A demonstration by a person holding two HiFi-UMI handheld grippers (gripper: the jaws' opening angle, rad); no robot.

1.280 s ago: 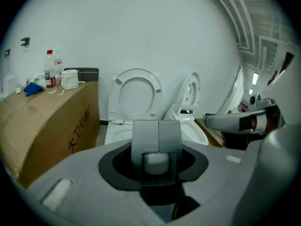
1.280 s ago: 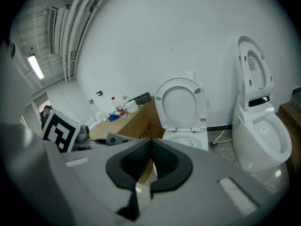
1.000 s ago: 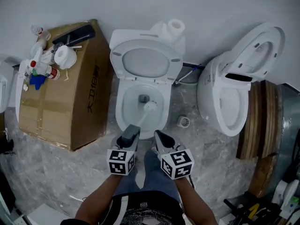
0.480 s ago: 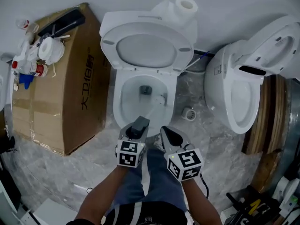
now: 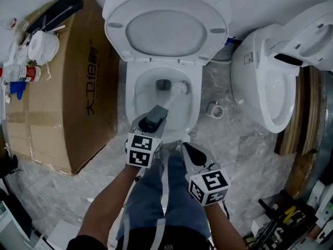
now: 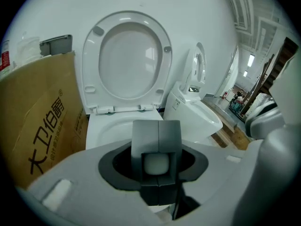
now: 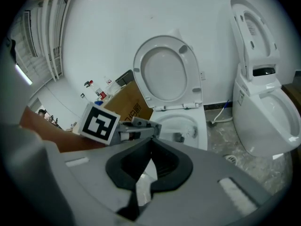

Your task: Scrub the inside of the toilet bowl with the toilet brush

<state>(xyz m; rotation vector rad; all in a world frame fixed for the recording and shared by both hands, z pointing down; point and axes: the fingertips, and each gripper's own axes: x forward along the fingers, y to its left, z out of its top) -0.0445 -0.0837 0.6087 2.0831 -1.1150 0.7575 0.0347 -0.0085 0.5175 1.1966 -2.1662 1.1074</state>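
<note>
My left hand-held gripper [image 5: 154,118] pinches the brush [image 5: 178,89] by its handle end, head in the bowl [image 5: 193,108]. It looks light and stiff, likely slippery. I keep my right hand-held gripper [image 5: 186,151] pressed together, empty.

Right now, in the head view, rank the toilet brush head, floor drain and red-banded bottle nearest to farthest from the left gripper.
1. Toilet brush head, in the bowl, just beyond the left gripper.
2. Floor drain, right of the bowl.
3. Red-banded bottle, on the cardboard box, far left.
</note>
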